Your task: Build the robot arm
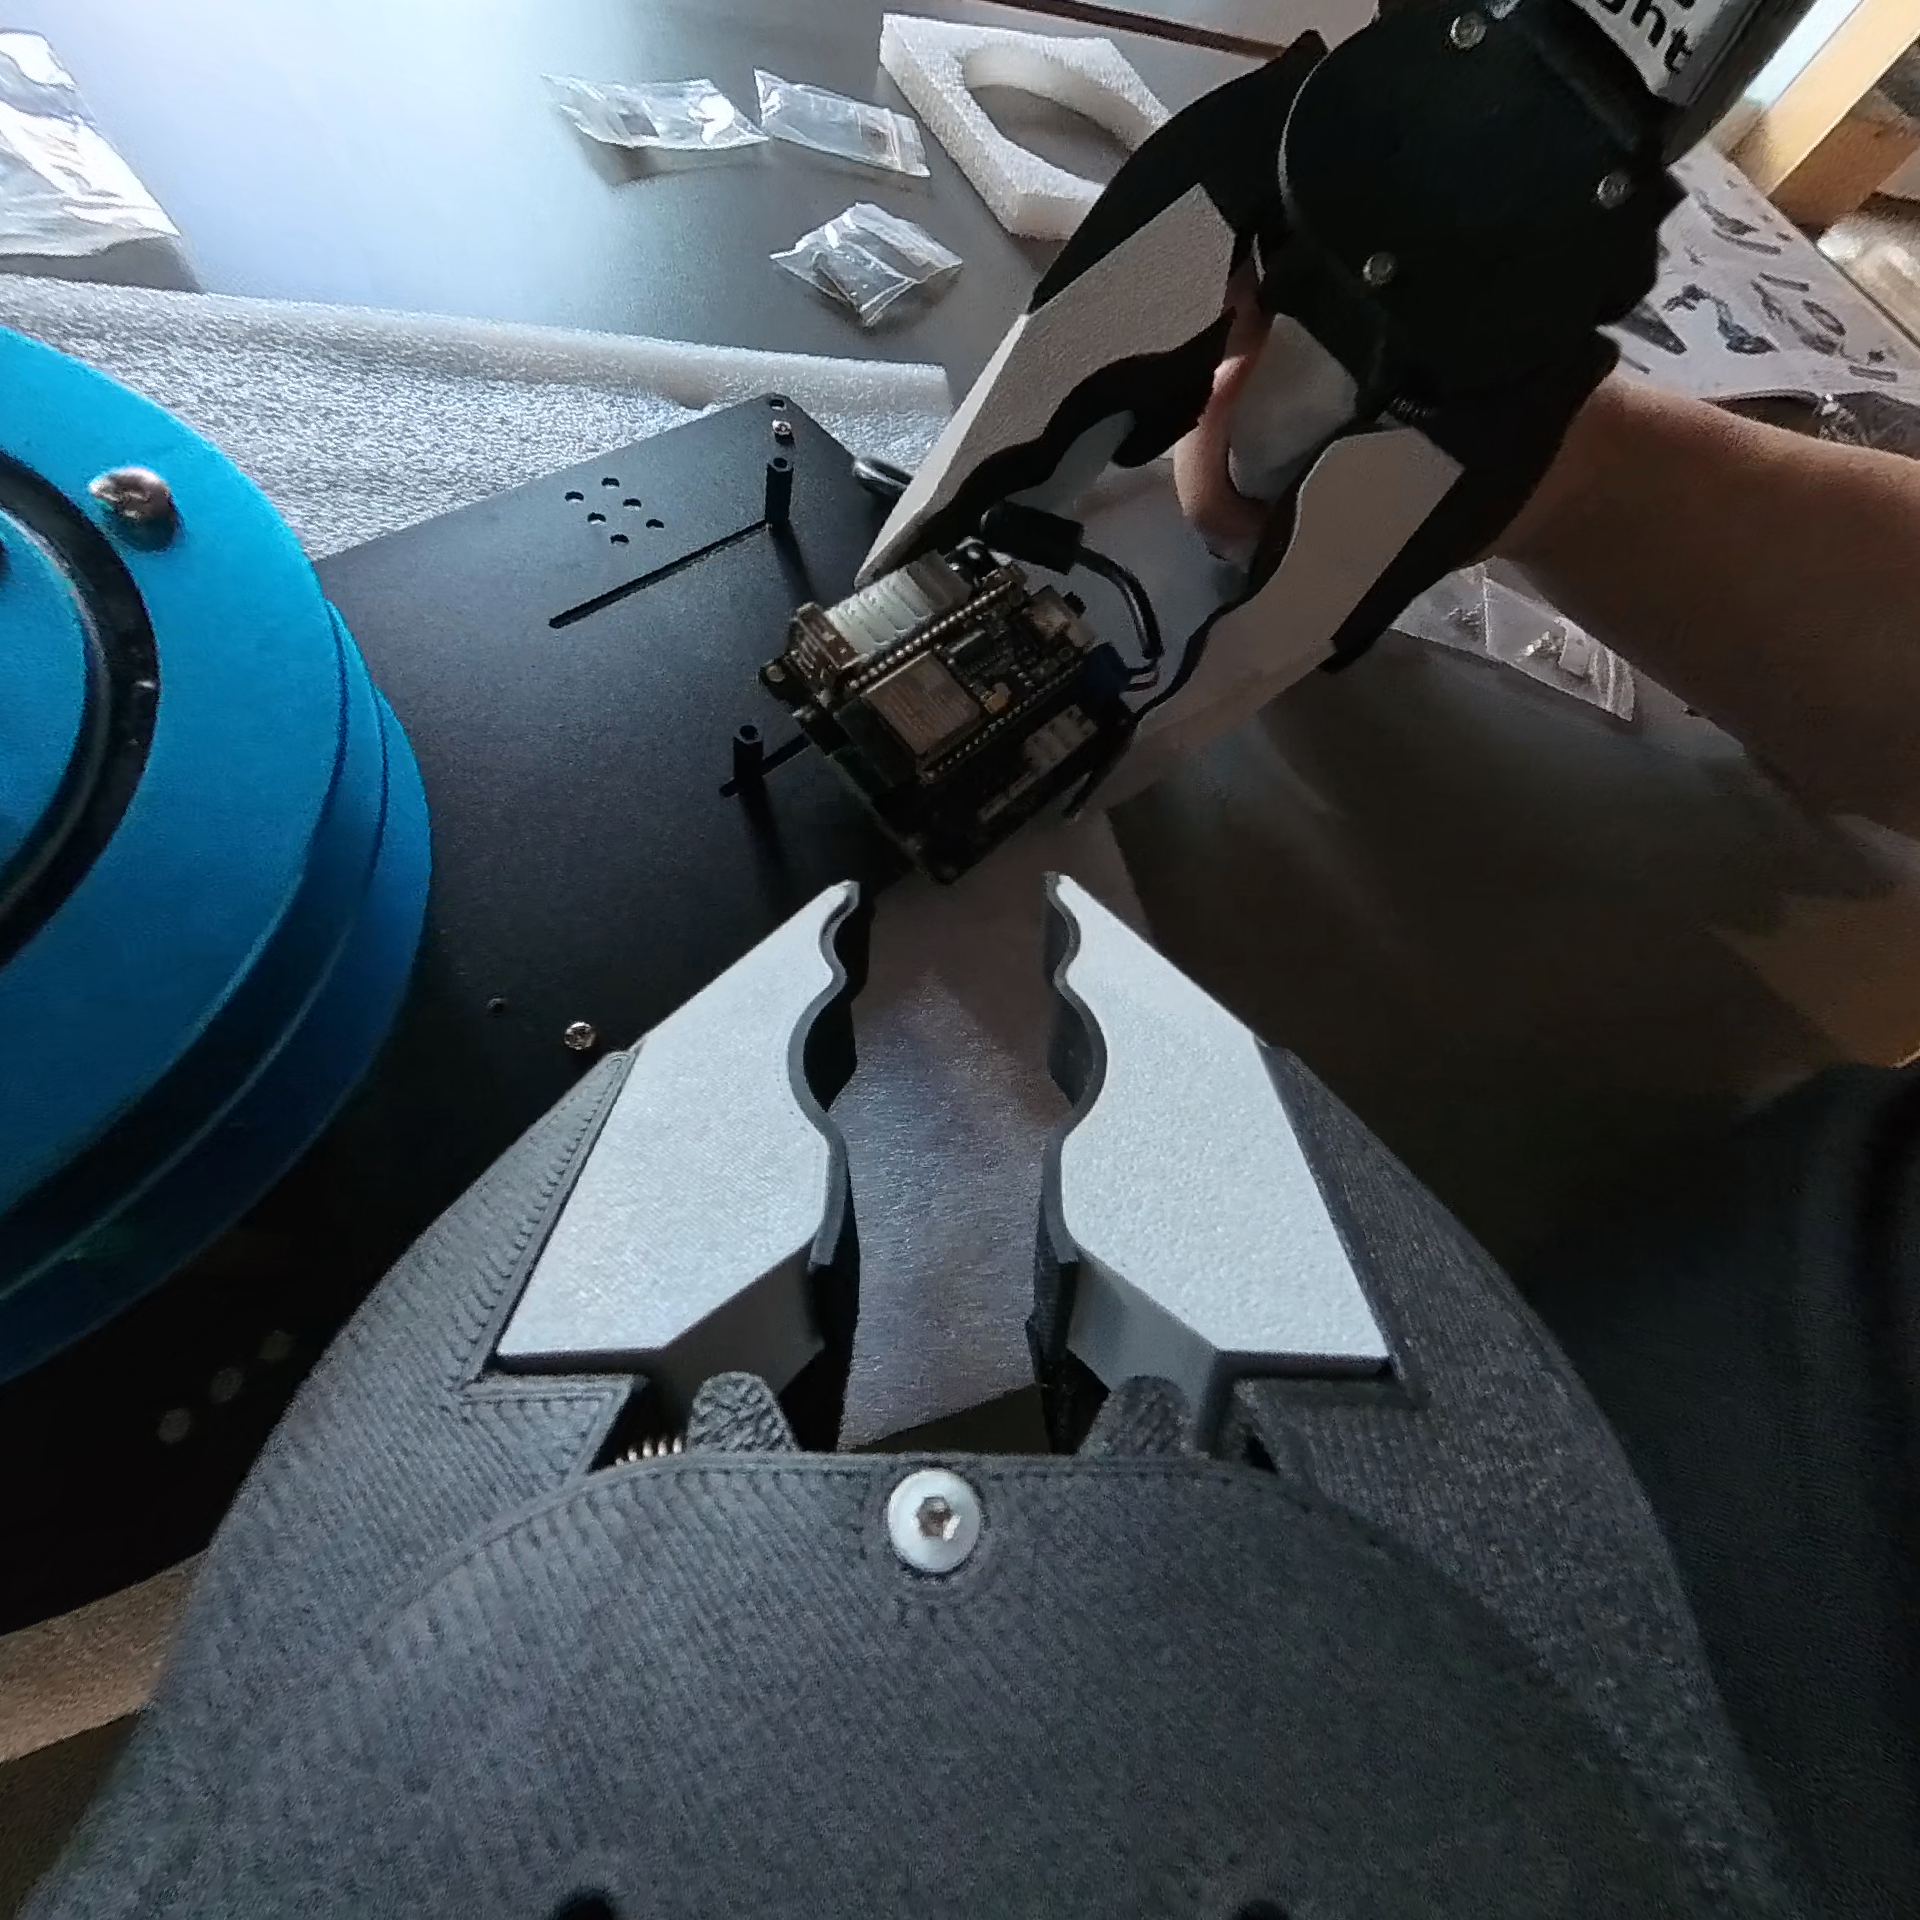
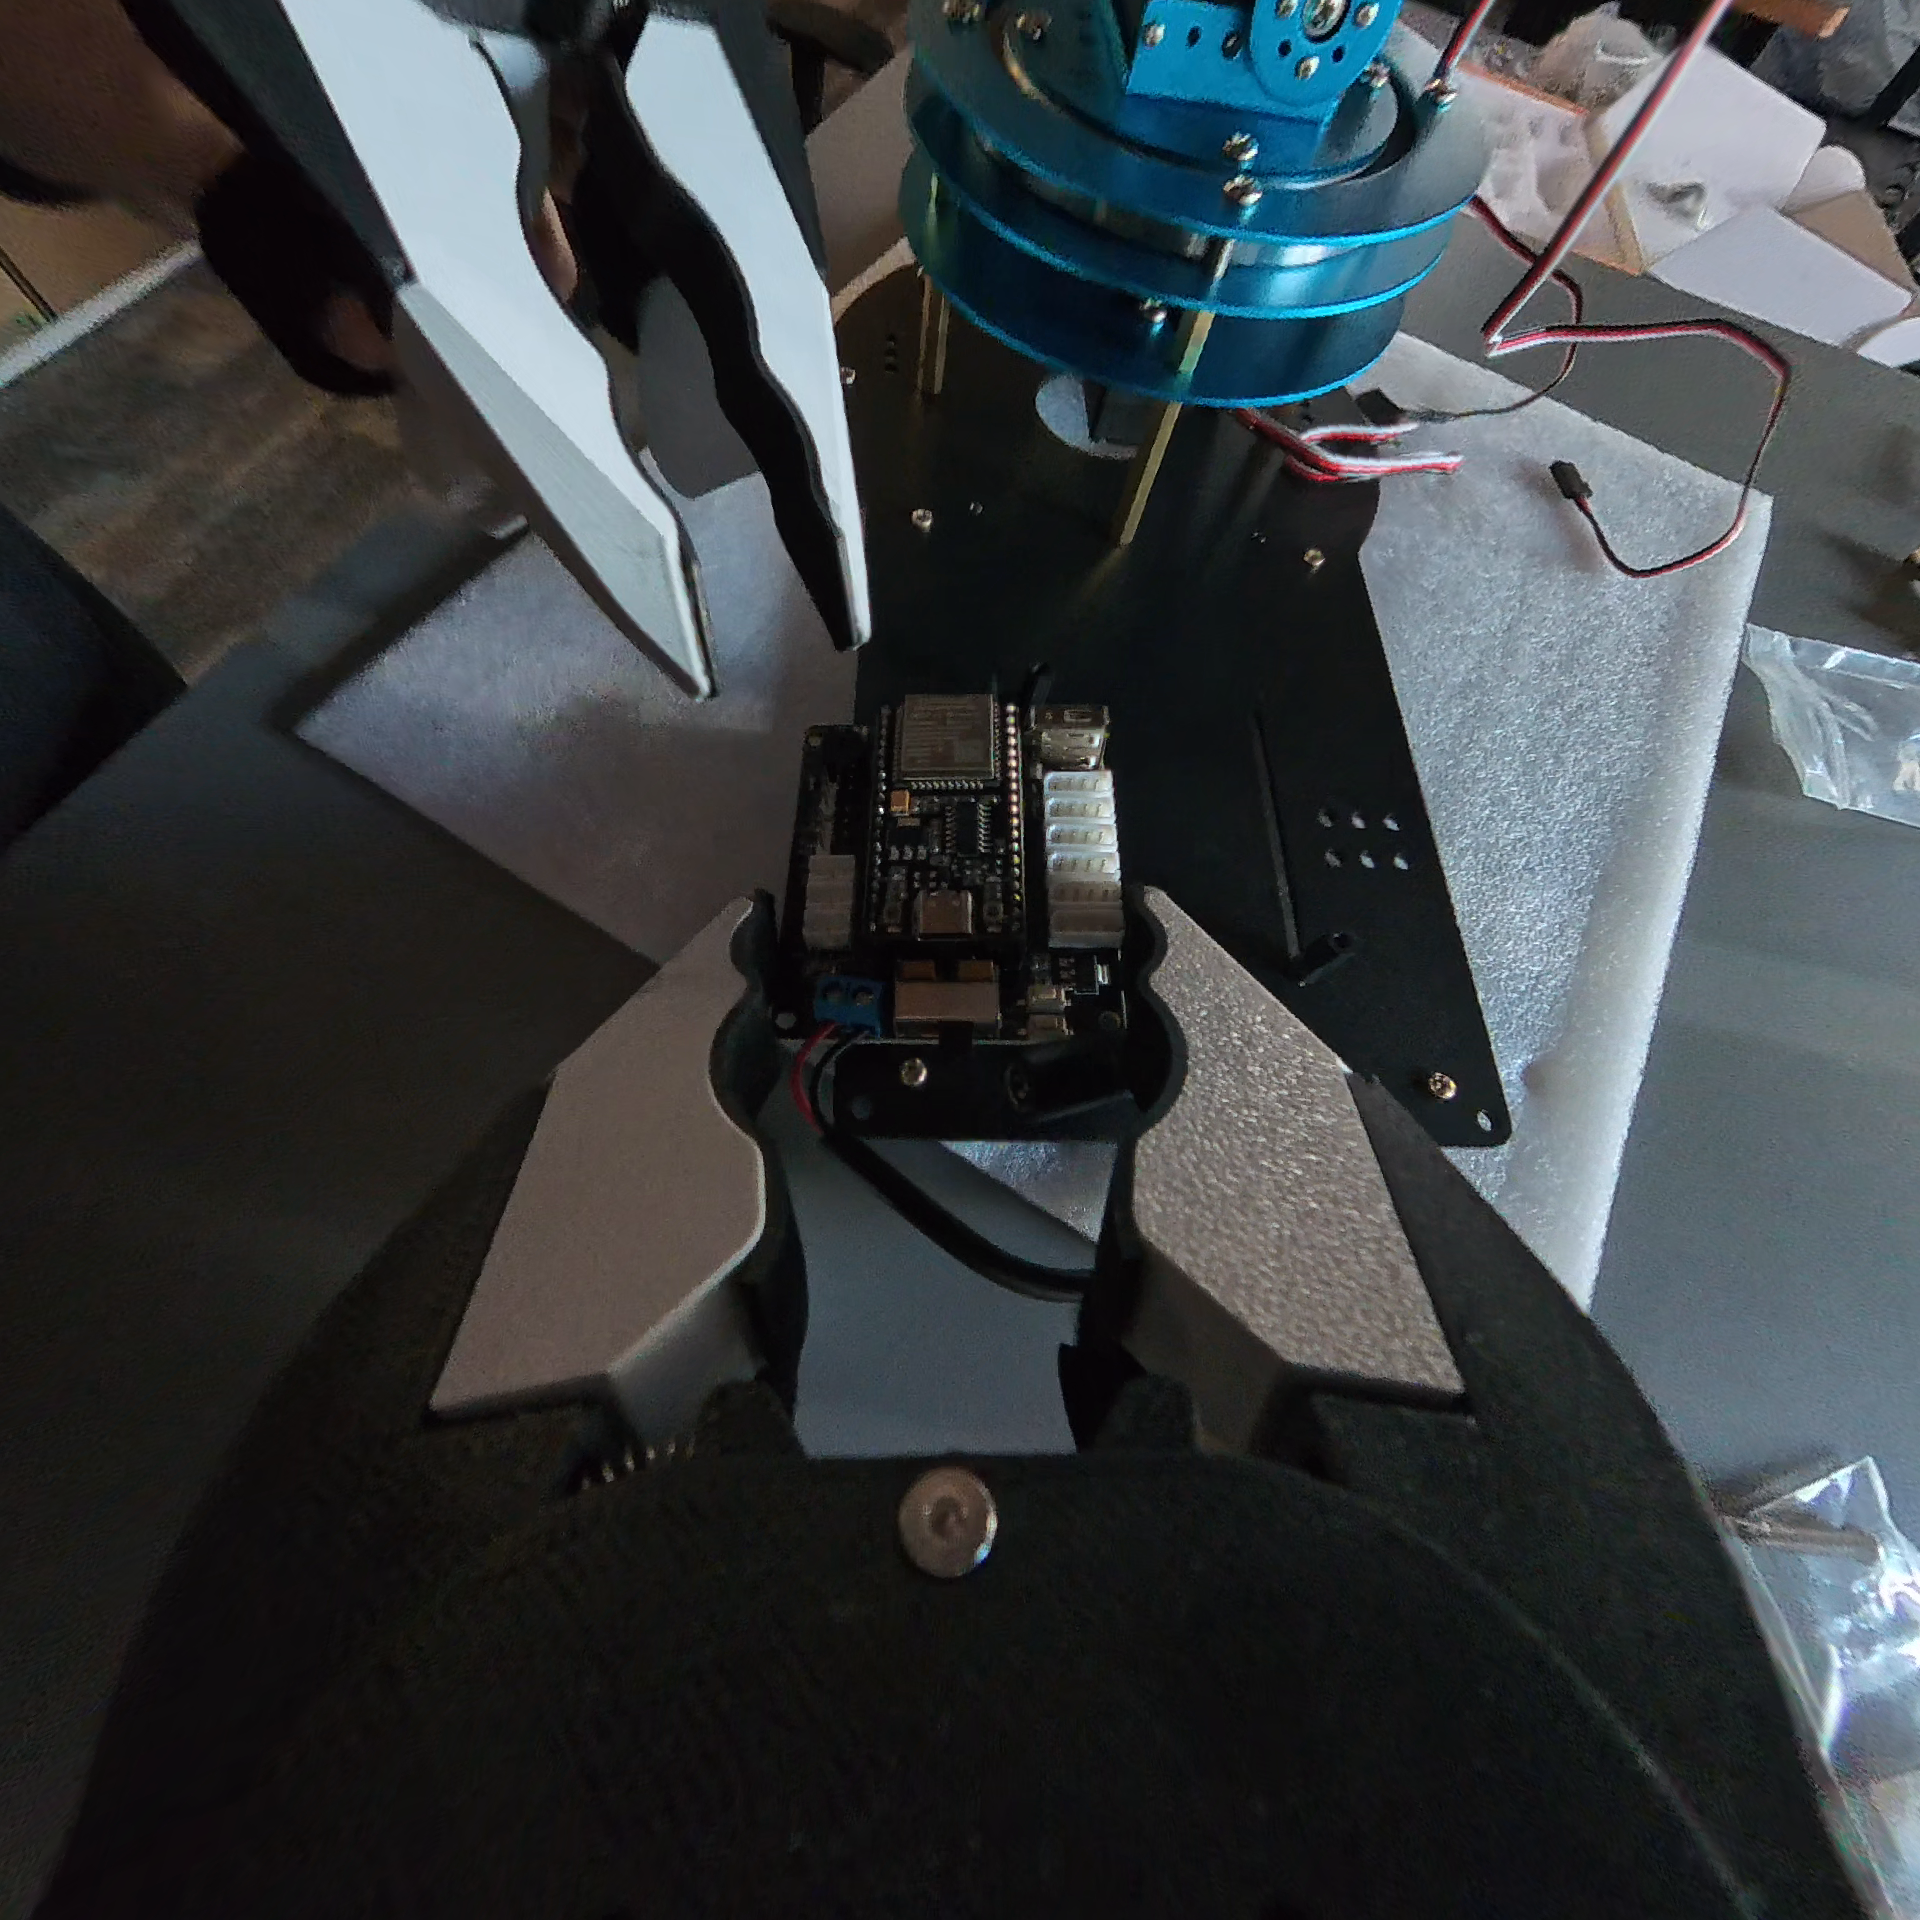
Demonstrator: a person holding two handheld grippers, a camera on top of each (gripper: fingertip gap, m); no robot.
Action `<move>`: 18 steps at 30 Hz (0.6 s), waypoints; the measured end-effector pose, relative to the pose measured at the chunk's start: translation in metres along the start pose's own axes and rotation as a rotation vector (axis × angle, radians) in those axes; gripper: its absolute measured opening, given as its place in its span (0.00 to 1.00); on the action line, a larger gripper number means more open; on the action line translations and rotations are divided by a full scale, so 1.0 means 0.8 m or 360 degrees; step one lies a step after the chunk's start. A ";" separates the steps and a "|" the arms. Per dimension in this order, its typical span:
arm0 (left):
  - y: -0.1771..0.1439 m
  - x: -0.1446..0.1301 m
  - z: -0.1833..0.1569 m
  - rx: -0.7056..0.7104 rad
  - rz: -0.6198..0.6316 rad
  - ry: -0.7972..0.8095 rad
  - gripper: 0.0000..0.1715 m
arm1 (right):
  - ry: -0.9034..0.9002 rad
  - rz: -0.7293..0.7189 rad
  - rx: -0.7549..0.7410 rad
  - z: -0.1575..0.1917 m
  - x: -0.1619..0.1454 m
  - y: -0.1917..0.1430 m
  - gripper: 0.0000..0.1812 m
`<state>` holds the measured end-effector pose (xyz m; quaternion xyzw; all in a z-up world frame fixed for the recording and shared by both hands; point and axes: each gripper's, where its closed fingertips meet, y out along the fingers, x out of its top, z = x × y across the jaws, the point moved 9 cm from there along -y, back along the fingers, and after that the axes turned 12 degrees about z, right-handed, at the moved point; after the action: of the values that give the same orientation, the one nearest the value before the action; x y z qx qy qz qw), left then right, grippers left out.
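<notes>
Board: your right gripper (image 2: 951, 940) clasps a small black circuit board (image 2: 961, 883) by its two side edges; it carries a silver shielded module, rows of white connectors and a blue screw terminal with red and black wires.
Place: you hold the board tilted above the near end of the black plate (image 2: 1382, 748), beside a short black post (image 1: 746, 750).
Left gripper: your left gripper (image 1: 951, 894) is spread apart with nothing between its fingers, its tips just beside the board.
Hidden: the blue round base (image 1: 197, 821) is cut off at the frame edge in both views; the contents of the clear bags (image 1: 868, 260) are too small to tell.
Materials: the plate is matt black with slots and small holes and lies on a white foam sheet (image 2: 1558, 831); the base is shiny blue metal discs on brass posts; the gripper fingers (image 1: 717, 1153) are grey with wavy inner edges.
</notes>
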<state>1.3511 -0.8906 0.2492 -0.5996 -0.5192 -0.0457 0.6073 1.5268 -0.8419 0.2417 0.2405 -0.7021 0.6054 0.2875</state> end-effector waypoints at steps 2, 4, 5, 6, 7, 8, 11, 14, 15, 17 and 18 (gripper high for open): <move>0.000 -0.001 0.001 0.0017 -0.0016 0.0006 0.18 | 0.0040 -0.0045 0.0018 -0.003 0.001 -0.002 0.36; 0.001 -0.001 0.003 0.0041 -0.0034 0.0017 0.18 | 0.0087 -0.0117 0.0026 -0.006 0.004 -0.006 0.36; 0.001 -0.001 0.003 0.0071 -0.0040 0.0031 0.18 | 0.0113 -0.0154 0.0031 -0.009 0.005 -0.008 0.36; 0.002 0.000 0.004 0.0114 -0.0047 0.0047 0.18 | 0.0129 -0.0179 0.0024 -0.011 0.006 -0.009 0.36; 0.001 0.001 0.005 0.0172 -0.0069 0.0065 0.18 | 0.0133 -0.0186 0.0008 -0.014 0.006 -0.009 0.36; 0.001 0.003 0.006 0.0231 -0.0103 0.0085 0.17 | 0.0133 -0.0179 0.0003 -0.017 0.006 -0.008 0.36; 0.004 0.008 0.007 0.0400 -0.0138 0.0153 0.15 | 0.0124 -0.0190 0.0011 -0.028 0.009 -0.006 0.36; 0.010 0.011 0.006 0.0440 -0.0124 0.0202 0.10 | 0.0130 -0.0180 0.0072 -0.039 0.014 -0.002 0.36; 0.011 0.012 0.006 0.0443 -0.0129 0.0207 0.08 | 0.0122 -0.0163 0.0077 -0.043 0.014 0.000 0.36; 0.012 0.014 0.010 0.0479 -0.0135 0.0205 0.08 | 0.0107 -0.0140 0.0104 -0.048 0.014 0.003 0.36; 0.012 0.015 0.013 0.0493 -0.0128 0.0195 0.09 | 0.0103 -0.0139 0.0105 -0.051 0.013 0.005 0.36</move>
<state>1.3574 -0.8733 0.2480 -0.4736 -0.5055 -0.0259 0.7207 1.5208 -0.8012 0.2504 0.2606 -0.6611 0.6225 0.3281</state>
